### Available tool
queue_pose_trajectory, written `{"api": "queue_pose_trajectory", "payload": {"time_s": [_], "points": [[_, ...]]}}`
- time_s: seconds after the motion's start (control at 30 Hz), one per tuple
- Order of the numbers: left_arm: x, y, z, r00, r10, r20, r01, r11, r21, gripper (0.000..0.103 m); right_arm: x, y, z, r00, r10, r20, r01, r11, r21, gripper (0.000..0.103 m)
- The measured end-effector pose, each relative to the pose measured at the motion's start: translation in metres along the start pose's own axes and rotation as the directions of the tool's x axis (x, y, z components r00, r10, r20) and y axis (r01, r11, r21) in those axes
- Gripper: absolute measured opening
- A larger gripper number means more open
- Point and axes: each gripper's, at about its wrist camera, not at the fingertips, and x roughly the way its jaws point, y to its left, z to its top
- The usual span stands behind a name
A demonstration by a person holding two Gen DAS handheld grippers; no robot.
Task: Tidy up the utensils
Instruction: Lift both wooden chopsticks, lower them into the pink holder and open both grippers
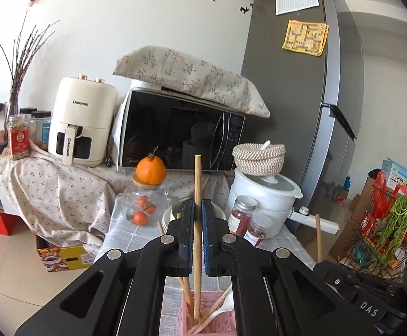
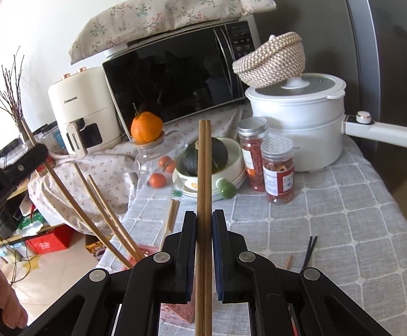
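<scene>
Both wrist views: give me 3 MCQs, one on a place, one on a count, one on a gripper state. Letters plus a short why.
1. Where is the big orange fruit?
A. on the lid of the glass jar
B. inside the microwave
C. in the woven basket

2. How many wooden chopsticks does the right gripper hold?
A. one
B. two
C. four

3. What is the left gripper doing?
A. open, holding nothing
B. shut on a white spoon
C. shut on a single chopstick above the pink holder

Answers:
1 A: the fruit sits on the jar's wooden lid, in front of the microwave.
2 B: two sticks side by side run between the pads.
3 C: one stick runs between the pads, its lower end in the holder.
</scene>
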Motion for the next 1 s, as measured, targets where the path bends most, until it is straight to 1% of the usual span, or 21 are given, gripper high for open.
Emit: {"api": "queue_pose_trajectory", "payload": {"time_s": [0.13,0.2,0.3,0.4,0.43,0.5,0.53,0.57,0.63,0.73,0.87,0.93,1.0], "points": [[0.020,0.003,-0.012,0.996,0.009,-0.091,-0.009,1.000,-0.003,0.006,0.000,0.006,0.005,0.999,0.002,0.038,-0.003,1.000,0.011,0.009],[0.030,0.006,-0.017,0.989,0.000,-0.151,-0.002,1.000,-0.012,0.005,-0.001,0.011,0.009,0.998,-0.001,0.067,0.000,1.000,0.010,0.009],[0.044,0.008,-0.024,0.961,-0.026,-0.274,0.018,0.999,-0.030,0.006,-0.002,0.020,0.015,0.993,-0.013,0.118,0.013,1.000,0.001,0.009],[0.044,0.012,-0.026,0.939,-0.015,-0.343,0.001,0.999,-0.043,0.009,-0.003,0.031,0.020,0.986,-0.024,0.165,0.024,1.000,-0.002,0.009],[0.043,0.015,-0.025,0.933,-0.006,-0.361,-0.011,0.999,-0.046,0.013,-0.003,0.036,0.021,0.983,-0.027,0.180,0.028,1.000,-0.006,0.009],[0.038,0.022,-0.023,0.920,0.027,-0.392,-0.050,0.998,-0.048,0.025,-0.002,0.045,0.024,0.976,-0.034,0.215,0.038,0.999,-0.017,0.009],[0.035,0.027,-0.022,0.911,0.043,-0.410,-0.070,0.996,-0.051,0.038,0.000,0.049,0.025,0.972,-0.039,0.232,0.043,0.999,-0.014,0.009],[0.032,0.032,-0.021,0.902,0.058,-0.427,-0.092,0.994,-0.058,0.048,0.003,0.053,0.026,0.968,-0.042,0.247,0.045,0.999,-0.004,0.009],[0.025,0.045,-0.020,0.888,0.084,-0.452,-0.133,0.988,-0.079,0.051,0.011,0.059,0.028,0.961,-0.052,0.271,0.047,0.999,0.026,0.009],[0.018,0.060,-0.020,0.863,0.087,-0.497,-0.155,0.983,-0.098,0.053,0.026,0.065,0.027,0.947,-0.094,0.308,0.076,0.995,0.072,0.009],[0.015,0.071,-0.022,0.848,0.095,-0.522,-0.168,0.981,-0.093,0.054,0.048,0.069,0.023,0.929,-0.163,0.331,0.125,0.983,0.132,0.009],[0.015,0.074,-0.024,0.840,0.089,-0.536,-0.165,0.982,-0.096,0.054,0.056,0.070,0.020,0.917,-0.202,0.345,0.158,0.976,0.153,0.009],[0.014,0.077,-0.025,0.837,0.085,-0.541,-0.164,0.981,-0.101,0.054,0.062,0.071,0.016,0.906,-0.233,0.353,0.182,0.968,0.173,0.009]]}}
